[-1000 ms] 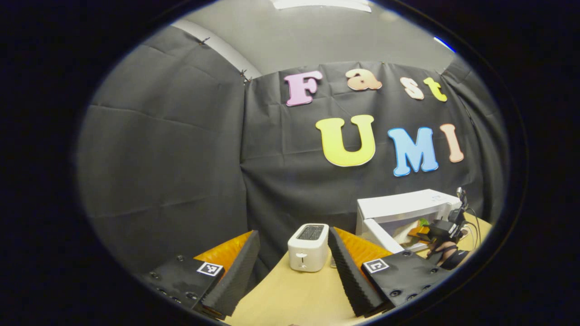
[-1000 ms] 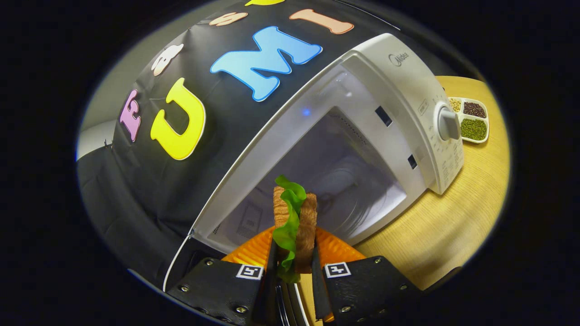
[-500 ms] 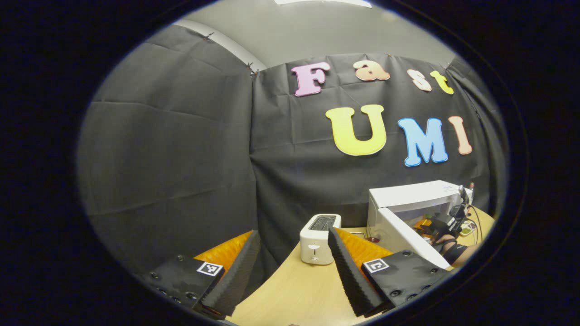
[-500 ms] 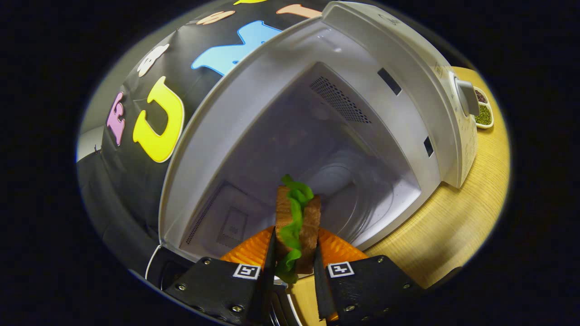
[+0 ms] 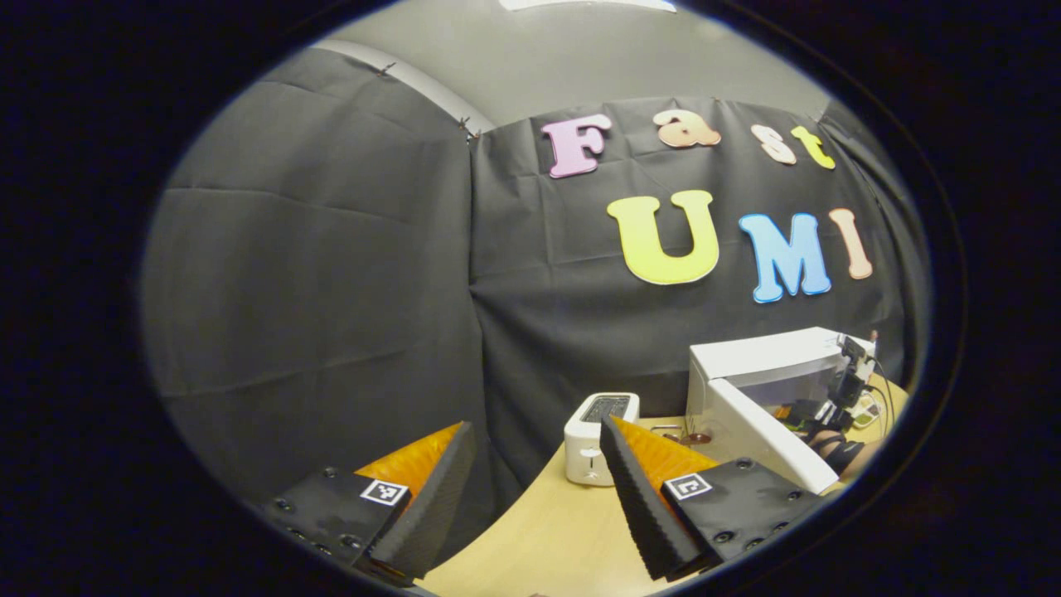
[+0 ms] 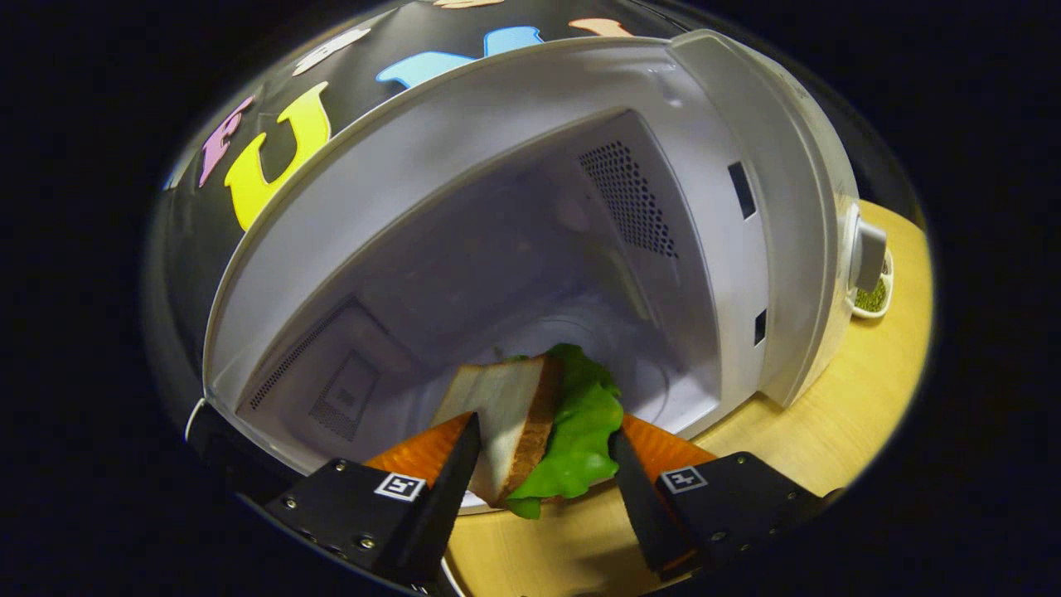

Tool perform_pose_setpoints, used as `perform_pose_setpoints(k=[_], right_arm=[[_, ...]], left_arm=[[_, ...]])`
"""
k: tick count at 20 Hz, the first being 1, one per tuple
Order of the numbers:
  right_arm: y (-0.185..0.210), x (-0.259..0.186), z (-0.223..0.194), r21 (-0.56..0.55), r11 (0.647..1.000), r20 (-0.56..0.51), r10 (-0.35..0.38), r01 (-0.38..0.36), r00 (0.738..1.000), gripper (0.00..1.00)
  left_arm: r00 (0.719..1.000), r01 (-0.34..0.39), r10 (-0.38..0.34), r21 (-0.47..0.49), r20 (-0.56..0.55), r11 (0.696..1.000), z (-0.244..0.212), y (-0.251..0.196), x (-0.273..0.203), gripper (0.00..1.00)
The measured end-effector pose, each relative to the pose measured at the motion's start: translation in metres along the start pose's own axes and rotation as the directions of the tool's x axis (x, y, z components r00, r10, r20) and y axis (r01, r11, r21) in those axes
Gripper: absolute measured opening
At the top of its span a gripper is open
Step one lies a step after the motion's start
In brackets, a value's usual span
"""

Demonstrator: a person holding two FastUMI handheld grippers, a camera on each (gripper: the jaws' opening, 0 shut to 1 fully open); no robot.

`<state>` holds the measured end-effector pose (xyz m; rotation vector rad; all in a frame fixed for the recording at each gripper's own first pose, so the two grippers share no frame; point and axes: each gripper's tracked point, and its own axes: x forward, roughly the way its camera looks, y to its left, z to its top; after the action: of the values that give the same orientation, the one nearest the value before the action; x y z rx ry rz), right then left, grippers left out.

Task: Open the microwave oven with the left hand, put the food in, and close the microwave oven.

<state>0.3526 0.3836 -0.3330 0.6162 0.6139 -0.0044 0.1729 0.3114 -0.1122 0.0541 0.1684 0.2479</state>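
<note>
1. Step in hand, as I judge it: putting the food in. The microwave oven [image 6: 771, 166] stands with its cavity open; in the left gripper view its door [image 5: 767, 444] hangs swung out toward 7 o'clock of the white body. Opening looks done; closing is not yet done.

2. Right gripper [image 6: 539, 489]: jaws spread wide, with a gap on both sides of the sandwich [image 6: 539, 423], so nothing is gripped. The sandwich sits between the fingers, leaning over toward 10 o'clock at the cavity's front lip. I cannot tell whether it rests fully on the cavity floor or partly on the sill.

3. Sandwich appearance: pale bread face turned toward 9 o'clock, brown crust edge down the middle, a ruffled green lettuce leaf spilling out toward 4 o'clock. Loose-layered, likely to splay if nudged.

4. Left gripper [image 5: 539, 497]: jaws wide apart, empty, held well away from the oven, which lies toward 3 o'clock in its view. A white toaster [image 5: 597, 435] stands on the wooden table [image 5: 530, 539] just behind its fingers.

5. Next move, my reading: draw the right gripper straight back without brushing the lettuce, then bring the left gripper round to the door's outer face and push it shut. Risk: the door catching a sandwich that sits too near the sill.
</note>
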Motion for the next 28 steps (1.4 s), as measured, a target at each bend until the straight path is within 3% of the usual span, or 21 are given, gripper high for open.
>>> perform_pose_setpoints(k=[2,6,7,11,17,28], right_arm=[[-0.003,-0.006,0.008,-0.040,0.999,0.017,-0.001,0.001,1.000,0.98],[-0.006,-0.032,0.031,-0.148,0.989,0.062,0.026,-0.017,0.998,0.98],[-0.008,-0.042,0.038,-0.186,0.982,0.078,0.034,-0.019,0.996,0.98],[-0.008,-0.092,0.062,-0.336,0.941,0.132,0.092,-0.043,0.987,0.98],[-0.003,-0.179,0.097,-0.466,0.880,0.197,0.199,-0.087,0.960,0.98],[-0.034,-0.329,0.162,-0.501,0.859,0.308,0.288,-0.103,0.907,0.98]], left_arm=[[1.000,0.011,-0.011,-0.007,-0.004,1.000,-0.006,-0.004,0.000,0.94],[0.999,0.033,-0.033,-0.007,0.010,0.999,-0.014,-0.020,-0.003,0.92],[0.999,0.042,-0.042,-0.011,0.014,0.999,-0.017,-0.025,-0.005,1.00],[0.998,0.064,-0.064,-0.029,0.011,0.998,-0.025,-0.042,-0.005,1.00],[0.995,0.086,-0.085,-0.025,0.043,0.996,-0.028,-0.056,-0.016,1.00],[0.997,0.077,-0.078,-0.028,-0.015,0.997,-0.070,-0.074,-0.040,0.98]])
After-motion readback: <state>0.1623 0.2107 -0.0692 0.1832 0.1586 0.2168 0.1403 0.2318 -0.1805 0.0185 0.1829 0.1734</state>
